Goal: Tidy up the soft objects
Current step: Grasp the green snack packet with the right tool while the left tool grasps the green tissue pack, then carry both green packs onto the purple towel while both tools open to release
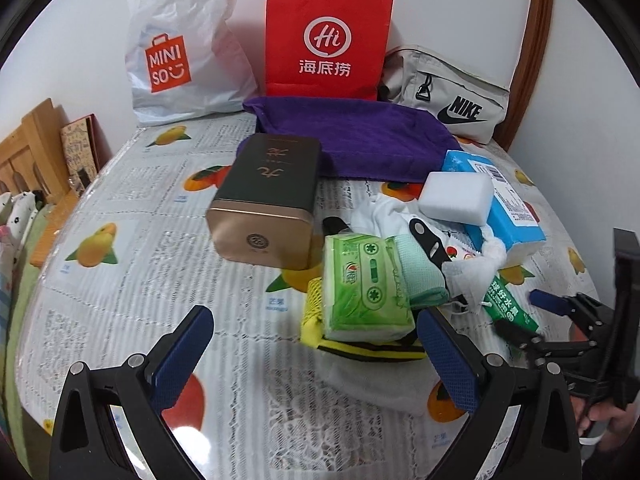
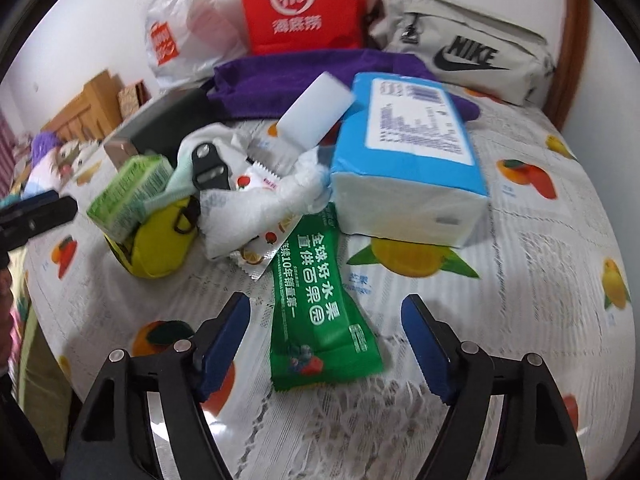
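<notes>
A heap of soft things is piled on a surface covered by a fruit-printed cloth (image 1: 120,280), with the blue tissue pack (image 2: 408,152) taken here as the landmark. The green packet (image 2: 320,304) lies flat just in front of the blue tissue pack, its far end tucked under a crumpled white wipe (image 2: 256,208). The right gripper (image 2: 325,344) is held low over it with the fingers spread wide, one on each side of the packet's near end, and nothing is gripped. The left gripper (image 1: 316,352) is likewise wide and empty, facing the green tissue pack (image 1: 364,284), which rests on a yellow pouch (image 2: 160,248) well to the left of the blue tissue pack.

The step in hand is judged to be a pick of the green packet. It would be done best if the fingers were lowered until the tips nearly touch the cloth, then closed across the packet's narrow width near its near end, where it lies free. Because the far end is overlapped by the wipe and a small sachet (image 2: 260,256), the packet should be drawn back toward the gripper before it is lifted, so the heap is not dragged along. A gentle squeeze should suffice, since the wrapper is likely slippery and thin. The red paper bag (image 1: 328,40) and purple cloth (image 1: 360,136) behind the blue tissue pack are possible destinations, though which is meant cannot be told.
</notes>
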